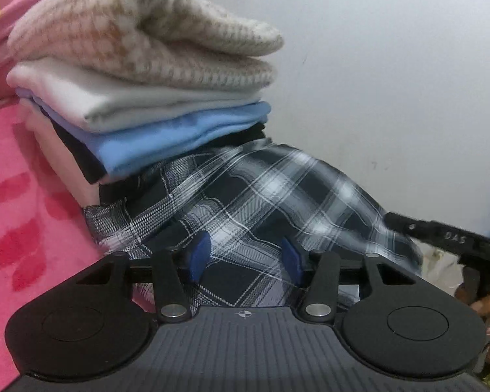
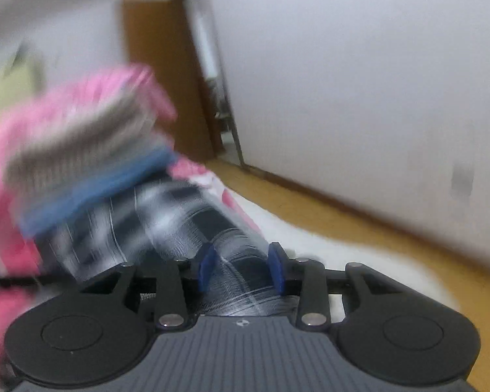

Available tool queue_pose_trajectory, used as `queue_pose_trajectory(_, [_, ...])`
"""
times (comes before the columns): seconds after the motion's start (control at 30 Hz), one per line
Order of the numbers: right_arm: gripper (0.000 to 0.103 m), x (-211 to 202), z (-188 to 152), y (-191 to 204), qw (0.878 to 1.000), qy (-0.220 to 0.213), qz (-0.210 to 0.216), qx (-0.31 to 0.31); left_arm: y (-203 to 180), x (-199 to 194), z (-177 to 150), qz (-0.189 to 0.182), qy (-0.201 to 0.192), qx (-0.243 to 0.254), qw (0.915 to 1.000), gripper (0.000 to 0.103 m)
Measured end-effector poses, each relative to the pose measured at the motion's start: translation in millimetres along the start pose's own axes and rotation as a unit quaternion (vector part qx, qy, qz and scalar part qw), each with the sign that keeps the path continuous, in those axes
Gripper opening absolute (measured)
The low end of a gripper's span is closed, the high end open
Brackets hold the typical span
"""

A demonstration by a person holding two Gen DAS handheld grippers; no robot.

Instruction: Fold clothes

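A black-and-white plaid shirt (image 1: pixel 261 189) runs from under a stack of folded clothes (image 1: pixel 140 75) toward me. The stack has a beige houndstooth knit on top, then white, blue, black and pale pink layers. My left gripper (image 1: pixel 245 256) is shut on the plaid cloth, which bunches between its blue pads (image 1: pixel 199 254). In the right wrist view, heavily blurred, my right gripper (image 2: pixel 241 268) is shut on the same plaid shirt (image 2: pixel 179 215), with the stack (image 2: pixel 81 150) to its upper left. The right gripper's black frame (image 1: pixel 447 240) meets the shirt's right edge.
The clothes rest on a pink flowered bed cover (image 1: pixel 26 215). A white wall (image 1: pixel 392 65) stands close behind. A hand (image 1: pixel 488 313) shows at the far right. The right wrist view shows a wooden floor (image 2: pixel 392 238), a brown door (image 2: pixel 166 75) and a white surface (image 2: pixel 310 245).
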State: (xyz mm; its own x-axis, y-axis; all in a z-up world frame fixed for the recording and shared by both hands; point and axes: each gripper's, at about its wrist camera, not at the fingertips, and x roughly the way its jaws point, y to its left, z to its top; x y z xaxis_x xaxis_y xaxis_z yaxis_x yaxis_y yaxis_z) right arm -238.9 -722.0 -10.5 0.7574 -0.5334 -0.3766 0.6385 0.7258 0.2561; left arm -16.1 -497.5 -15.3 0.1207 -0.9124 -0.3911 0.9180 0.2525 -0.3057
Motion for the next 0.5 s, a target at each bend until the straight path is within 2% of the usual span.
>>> queue_pose_trajectory(0.07, [0.034, -18.4, -0.2, 18.0, 0.999, -0.026, -0.006, -0.048, 0.4, 6.1, 0.1, -0.005, 0.019, -0.007, 0.9998, 0.05])
queue_pose_trajectory(0.17, [0.034, -50.5, -17.0, 43.1, 0.99, -0.055, 0.047, -0.125, -11.9, -0.1, -2.0, -0.011, 0.019, 0.033, 0.9992, 0.053])
queue_pose_trajectory(0.2, [0.034, -50.6, -26.1, 52.9, 0.985, -0.05, 0.055, -0.157, -16.6, -1.0, -2.6, -0.011, 0.02, 0.045, 0.9987, 0.056])
queue_pose_trajectory(0.23, [0.034, -44.8, -32.0, 59.5, 0.982, -0.035, 0.046, -0.182, -21.3, -1.9, -3.1, -0.012, 0.02, 0.058, 0.9981, 0.057])
queue_pose_trajectory(0.27, [0.034, -31.6, -40.7, 60.3, 0.979, -0.007, 0.018, -0.201, -25.9, -2.9, -3.7, -0.012, 0.021, 0.07, 0.9972, 0.057])
queue_pose_trajectory(0.3, [0.036, -17.0, -49.6, 56.0, 0.978, 0.013, -0.005, -0.208, -30.6, -3.8, -4.2, -0.012, 0.021, 0.083, 0.9963, 0.057])
queue_pose_trajectory(0.37, [0.036, -15.1, -49.1, 45.6, 0.986, 0.011, 0.0, -0.164, -40.0, -5.7, -5.3, -0.012, 0.023, 0.108, 0.9939, 0.057])
queue_pose_trajectory(0.43, [0.035, -30.0, -38.7, 53.3, 0.988, -0.015, -0.005, -0.157, -49.3, -7.5, -6.4, -0.013, 0.024, 0.132, 0.9908, 0.059])
queue_pose_trajectory(0.5, [0.035, -45.3, -37.4, 63.2, 0.983, -0.047, 0.024, -0.178, -61.0, -6.4, -15.5, -0.017, 0.029, 0.164, 0.9859, 0.066])
